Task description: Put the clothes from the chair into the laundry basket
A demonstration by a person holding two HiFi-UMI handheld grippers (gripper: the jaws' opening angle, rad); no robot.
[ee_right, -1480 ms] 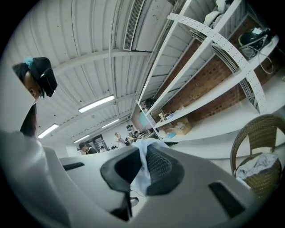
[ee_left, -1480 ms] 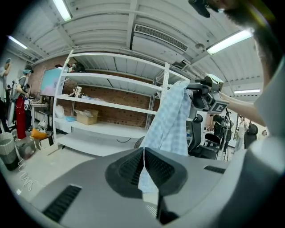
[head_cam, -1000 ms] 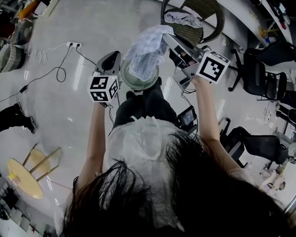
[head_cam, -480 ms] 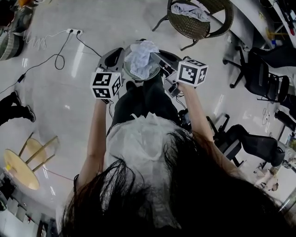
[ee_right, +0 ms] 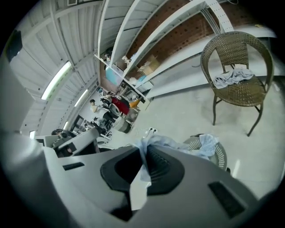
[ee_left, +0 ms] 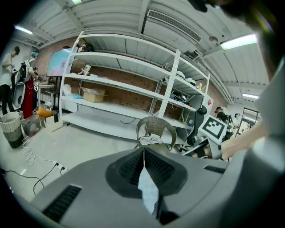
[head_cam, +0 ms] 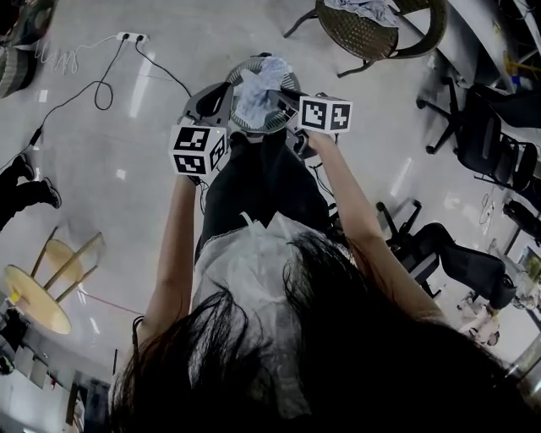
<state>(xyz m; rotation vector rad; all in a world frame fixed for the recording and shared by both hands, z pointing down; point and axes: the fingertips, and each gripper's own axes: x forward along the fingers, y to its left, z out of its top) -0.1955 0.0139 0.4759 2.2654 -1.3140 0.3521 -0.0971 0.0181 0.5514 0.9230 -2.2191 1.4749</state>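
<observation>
A pale blue garment (head_cam: 256, 91) hangs between my two grippers and sinks into the round slatted laundry basket (head_cam: 287, 83) on the floor ahead. My left gripper (head_cam: 226, 91) holds it from the left, shut on a fold of the cloth (ee_left: 147, 189). From the right, my right gripper (head_cam: 286, 100) is shut on another fold (ee_right: 139, 176), and the fabric trails from it down onto the basket (ee_right: 219, 156). The wicker chair (head_cam: 372, 30) stands beyond the basket with more clothes (head_cam: 365, 8) on its seat; the chair (ee_right: 238, 67) and these clothes (ee_right: 231, 76) also show in the right gripper view.
A power strip (head_cam: 131, 37) and black cables (head_cam: 101, 84) lie on the floor at the left. A wooden stool (head_cam: 38, 292) stands at lower left, office chairs (head_cam: 473, 135) at the right. A person's legs (head_cam: 21, 190) reach in from the left edge. Long white shelves (ee_left: 124, 89) line the far wall.
Both grippers have come down with the pale blue garment, the right one much further. The cloth, first held above the basket, now rests in it.
</observation>
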